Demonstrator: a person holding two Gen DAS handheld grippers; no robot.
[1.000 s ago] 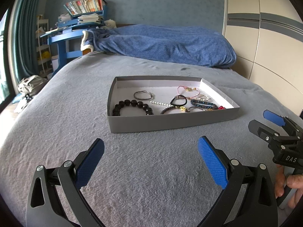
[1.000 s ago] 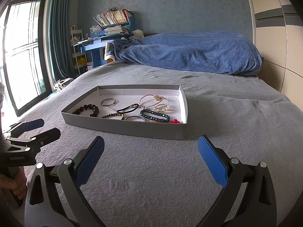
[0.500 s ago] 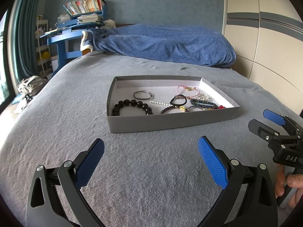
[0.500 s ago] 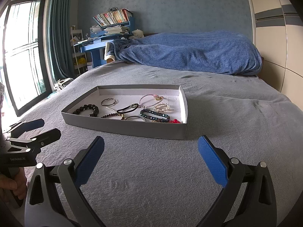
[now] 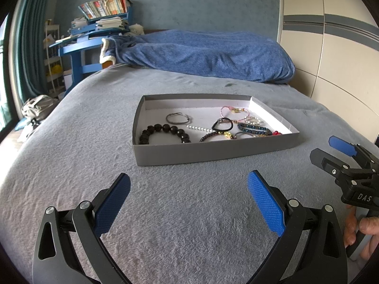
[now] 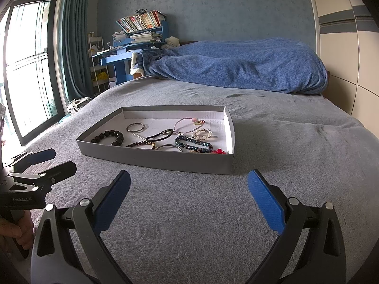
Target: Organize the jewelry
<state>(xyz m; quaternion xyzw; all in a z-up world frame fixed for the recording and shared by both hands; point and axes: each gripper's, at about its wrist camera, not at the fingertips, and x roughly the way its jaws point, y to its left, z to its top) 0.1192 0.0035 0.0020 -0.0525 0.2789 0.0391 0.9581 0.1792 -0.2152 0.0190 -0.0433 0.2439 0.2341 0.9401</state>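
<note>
A shallow grey tray (image 5: 213,152) (image 6: 165,159) lies on the grey bedspread and holds several bracelets. Among them are a black bead bracelet (image 5: 163,131) (image 6: 109,137), a thin metal bangle (image 5: 177,118) (image 6: 135,126), a teal bead bracelet (image 5: 254,128) (image 6: 193,143), a pink cord bracelet (image 5: 233,112) and a black hair tie (image 5: 222,125). My left gripper (image 5: 189,182) is open and empty, short of the tray's near wall. My right gripper (image 6: 189,182) is open and empty, also short of the tray. Each gripper shows in the other's view, the right one (image 5: 341,151) and the left one (image 6: 47,163).
A blue blanket (image 5: 206,54) (image 6: 236,66) is heaped at the far end of the bed. A blue desk with books (image 5: 94,35) stands beyond it on the left. A wardrobe (image 5: 331,47) lines the right side. A window (image 6: 26,71) is at the left.
</note>
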